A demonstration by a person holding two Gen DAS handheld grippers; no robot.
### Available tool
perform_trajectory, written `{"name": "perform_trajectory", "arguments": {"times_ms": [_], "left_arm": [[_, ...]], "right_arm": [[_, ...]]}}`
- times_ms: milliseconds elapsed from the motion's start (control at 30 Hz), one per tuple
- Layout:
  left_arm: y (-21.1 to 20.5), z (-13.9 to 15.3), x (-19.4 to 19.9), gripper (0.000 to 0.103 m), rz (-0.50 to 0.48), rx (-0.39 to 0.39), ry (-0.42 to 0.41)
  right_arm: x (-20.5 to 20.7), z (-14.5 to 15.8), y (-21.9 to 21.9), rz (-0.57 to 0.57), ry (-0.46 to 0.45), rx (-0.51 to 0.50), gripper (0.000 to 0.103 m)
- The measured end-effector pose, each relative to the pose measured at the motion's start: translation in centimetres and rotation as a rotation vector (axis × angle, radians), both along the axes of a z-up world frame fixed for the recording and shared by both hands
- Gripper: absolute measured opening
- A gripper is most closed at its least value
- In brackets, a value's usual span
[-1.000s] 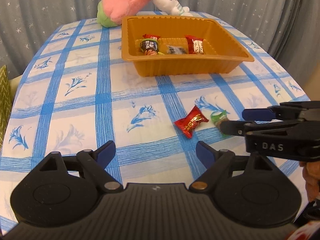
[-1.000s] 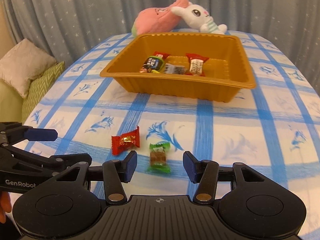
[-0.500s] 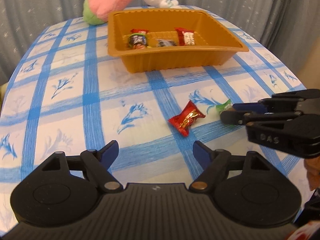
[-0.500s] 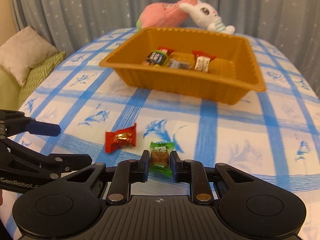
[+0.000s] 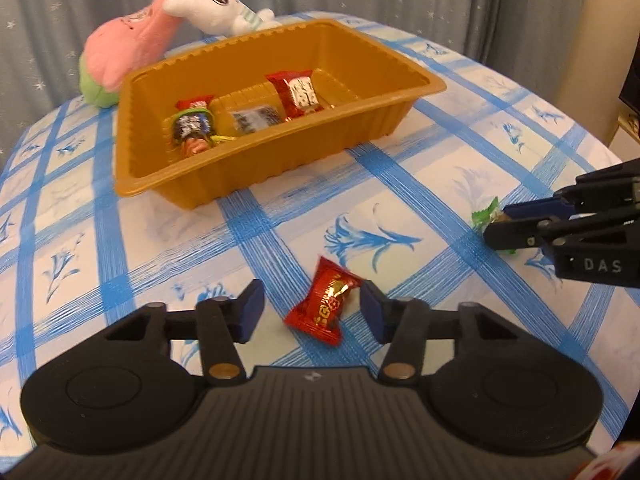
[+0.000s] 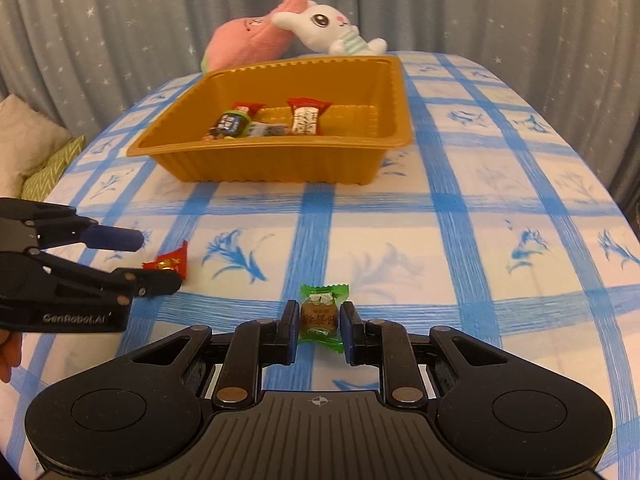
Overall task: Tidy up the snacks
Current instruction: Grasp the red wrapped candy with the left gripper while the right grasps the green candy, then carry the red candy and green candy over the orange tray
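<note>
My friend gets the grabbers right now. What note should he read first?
Right gripper: shut on the green candy, which is low over the tablecloth.
Left gripper: jaws closing around the red candy lying on the cloth, not pinched yet.
Orange tray: sits farther back on the table with several wrapped snacks already inside.
Left to do: finish the red grab, then carry both candies into the tray.

Left gripper: angled down at the table, jaws closing, a red candy framed between them.
Right gripper: angled down, clamped on a green candy.
</note>
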State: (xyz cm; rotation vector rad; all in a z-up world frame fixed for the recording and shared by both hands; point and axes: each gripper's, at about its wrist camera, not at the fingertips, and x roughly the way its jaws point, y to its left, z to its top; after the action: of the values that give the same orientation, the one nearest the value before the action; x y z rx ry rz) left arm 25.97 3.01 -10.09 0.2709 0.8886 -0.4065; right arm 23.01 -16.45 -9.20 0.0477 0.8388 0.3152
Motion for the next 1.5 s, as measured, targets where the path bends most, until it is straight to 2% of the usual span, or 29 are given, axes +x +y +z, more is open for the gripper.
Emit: {"name": "perform_trajectory", "arguments": {"times_ms": [100, 133, 167, 233, 600, 800, 1100, 1500], "left_arm": [[-0.2, -0.3, 0.3, 0.036, -0.009, 0.010, 0.015], [-0.2, -0.2, 0.4, 0.025, -0.007, 0.004, 0.023], [-0.3, -0.2, 0.3, 0.021, -0.002, 0.002, 0.025], [-0.4, -0.1, 0.1, 0.020, 0.014, 0.007, 0.029], [0.2, 1.6, -4.0, 0.020, 0.249, -0.143, 0.062], [0.5, 3.2, -6.4, 0.020, 0.350, -0.179, 0.049], [0.6, 5.4, -9.2, 0.020, 0.415, -0.208, 0.021], [0.0, 7.3, -11.1, 0.020, 0.425, -0.221, -0.008]], "right_arm": [[0.0, 0.1, -0.3, -0.006, -0.002, 0.008, 0.022], [0.0, 0.1, -0.3, -0.008, -0.003, 0.012, 0.022], [0.0, 0.2, -0.4, -0.010, -0.004, 0.015, 0.022], [0.0, 0.2, -0.3, -0.012, -0.004, 0.019, 0.022], [-1.2, 1.9, 0.1, 0.004, -0.032, 0.039, 0.022], [-2.5, 3.4, 0.3, 0.017, -0.057, 0.045, 0.022], [-4.5, 5.3, 0.5, 0.034, -0.091, 0.043, 0.022], [-6.6, 7.1, -0.1, 0.040, -0.120, 0.029, 0.022]]}}
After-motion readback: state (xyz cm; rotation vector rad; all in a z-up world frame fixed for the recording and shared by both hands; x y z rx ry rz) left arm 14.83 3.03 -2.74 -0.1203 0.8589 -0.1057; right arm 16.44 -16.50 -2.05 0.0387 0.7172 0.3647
